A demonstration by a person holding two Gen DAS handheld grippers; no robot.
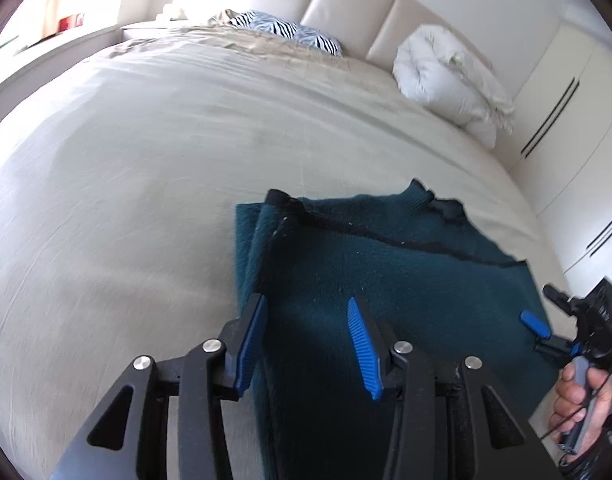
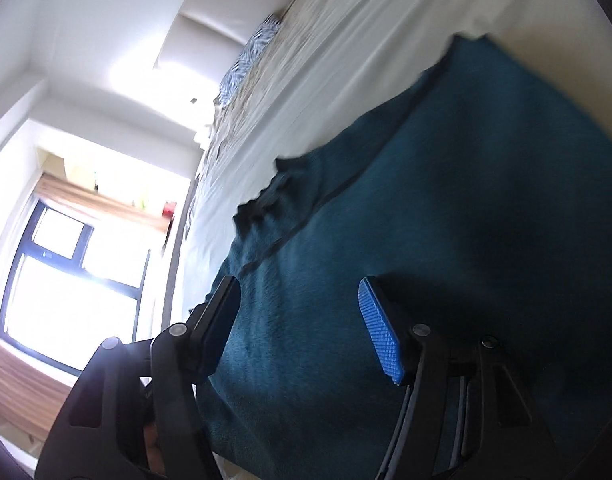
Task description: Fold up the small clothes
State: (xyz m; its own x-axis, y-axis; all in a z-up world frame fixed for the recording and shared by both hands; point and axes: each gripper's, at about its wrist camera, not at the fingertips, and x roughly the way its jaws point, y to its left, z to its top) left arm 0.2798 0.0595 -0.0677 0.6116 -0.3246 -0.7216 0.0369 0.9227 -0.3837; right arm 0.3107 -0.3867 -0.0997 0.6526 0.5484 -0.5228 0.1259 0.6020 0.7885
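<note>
Left wrist view is filled by a bed (image 1: 146, 168) covered in a pale sheet, on which a dark teal sweater (image 1: 406, 272) is spread flat near the lower right. The left gripper (image 1: 306, 340) is held just above the sweater's left edge with its blue-padded jaws spread wide, and nothing is gripped between them; whether the pads touch the knit cannot be told. A fold of the sweater is seen along that left edge, with a black seam running across the upper part. At the sweater's right edge the right gripper (image 1: 540, 330) is seen, with a hand (image 1: 582, 408) wrapped around its handle. A white pillow (image 1: 442, 76) and a zebra-print pillow (image 1: 290, 32) are laid against the padded headboard (image 1: 354, 4). From the right wrist view, the right gripper (image 2: 302, 324) is shown wide open over the teal sweater (image 2: 446, 200), holding nothing, and a bright window (image 2: 66, 272) is seen beyond the bed (image 2: 306, 72).
</note>
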